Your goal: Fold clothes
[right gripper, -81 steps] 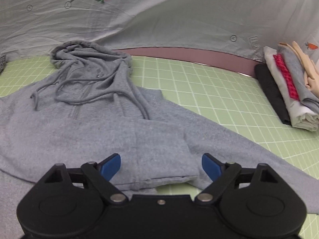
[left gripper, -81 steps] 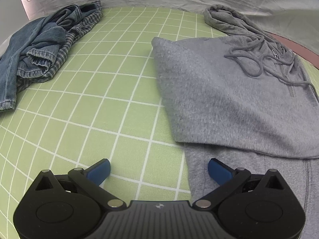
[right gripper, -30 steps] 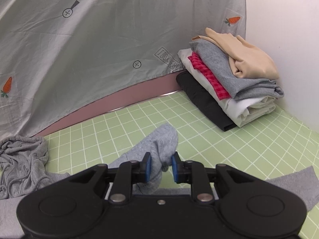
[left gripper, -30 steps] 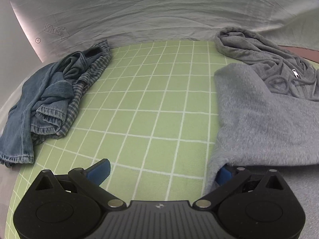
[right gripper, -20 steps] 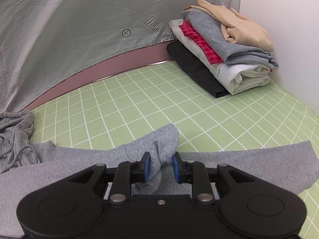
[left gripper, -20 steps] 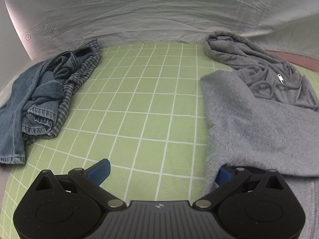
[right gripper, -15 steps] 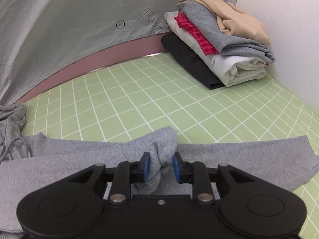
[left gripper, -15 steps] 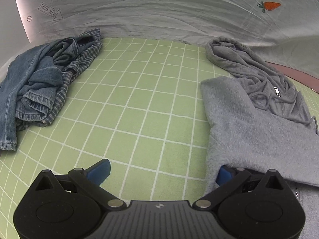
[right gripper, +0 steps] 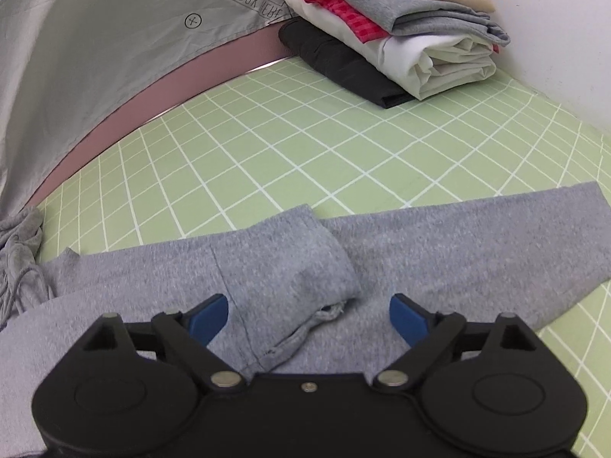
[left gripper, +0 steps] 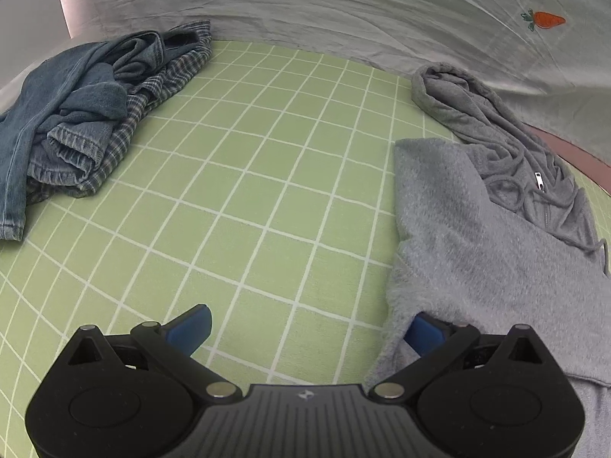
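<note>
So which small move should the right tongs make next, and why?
Probably pull back. The right tongs are open, and the grey hoodie's cuff already lies folded across its outstretched sleeve, so that sleeve likely needs folding in next.

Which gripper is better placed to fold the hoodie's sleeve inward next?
Probably the right gripper: open, right over the sleeve. The left gripper sits open at the hoodie's far edge.

grey hoodie (left gripper: 477, 252), blue denim jeans (left gripper: 57, 122), green white-gridded mat (left gripper: 248, 191), carrot-printed grey sheet (left gripper: 343, 11)
</note>
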Available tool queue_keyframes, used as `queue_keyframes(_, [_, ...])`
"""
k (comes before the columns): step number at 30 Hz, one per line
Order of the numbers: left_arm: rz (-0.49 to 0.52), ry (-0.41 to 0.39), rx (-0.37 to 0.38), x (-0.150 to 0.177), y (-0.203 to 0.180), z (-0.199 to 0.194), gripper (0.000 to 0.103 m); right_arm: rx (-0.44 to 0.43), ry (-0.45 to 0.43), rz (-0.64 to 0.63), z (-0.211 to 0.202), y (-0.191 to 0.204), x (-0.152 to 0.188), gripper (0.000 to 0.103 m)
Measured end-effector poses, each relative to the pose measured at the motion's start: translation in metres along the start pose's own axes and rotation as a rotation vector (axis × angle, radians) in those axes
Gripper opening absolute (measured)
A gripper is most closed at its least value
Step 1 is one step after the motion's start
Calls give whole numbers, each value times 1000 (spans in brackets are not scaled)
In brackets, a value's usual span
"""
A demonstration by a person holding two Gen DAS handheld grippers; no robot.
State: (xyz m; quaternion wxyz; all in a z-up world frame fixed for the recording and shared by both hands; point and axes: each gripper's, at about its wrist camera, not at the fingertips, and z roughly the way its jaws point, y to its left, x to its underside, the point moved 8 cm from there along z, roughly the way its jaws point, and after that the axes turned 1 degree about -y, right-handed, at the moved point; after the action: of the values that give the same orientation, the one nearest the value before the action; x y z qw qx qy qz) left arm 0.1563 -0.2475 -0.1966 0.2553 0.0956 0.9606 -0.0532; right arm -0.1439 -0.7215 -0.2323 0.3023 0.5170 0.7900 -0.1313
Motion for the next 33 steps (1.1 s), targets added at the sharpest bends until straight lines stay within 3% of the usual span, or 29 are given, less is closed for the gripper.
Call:
queue_keyframes(2, [17,-6,-9,1,-2,-2,103,-6,-4,-29,-1,3,2,86])
queue_keyframes(4, [33,-8,-8,2,-4,-4,103,-29,-8,-47,-2,7,3,73])
queue_keyframes(6, [39,-10,-8,2,-5,-7,103,-63,-17,-45,-4,10,2,43])
queue_keyframes(8, [43,-14,-8,2,-5,-9,103,-83,-24,-49,-7,12,-1,22])
queue_keyframes(9, [41,-17,-8,2,-5,-10,103,-95,-34,-48,-9,13,-3,18])
queue_keyframes(16, [23,-32,-7,6,-1,-20,103,-206,-109,-46,-40,43,-19,14])
queue_keyframes(22, [-4,-19,3,20,5,-26,103,-437,-99,-102,-76,118,-6,14])
queue_keyframes(25, [-19,-17,8,27,9,-31,103,-591,-19,-152,-95,161,25,21])
queue_keyframes(27, [-31,-25,11,32,12,-38,103,-605,2,-232,-106,178,45,49])
queue_keyframes(31, [-32,-42,10,41,15,-52,103,-561,-36,-302,-124,174,56,69])
queue_keyframes(33, [-22,-52,9,45,12,-59,103,-538,-71,-266,-129,157,52,102])
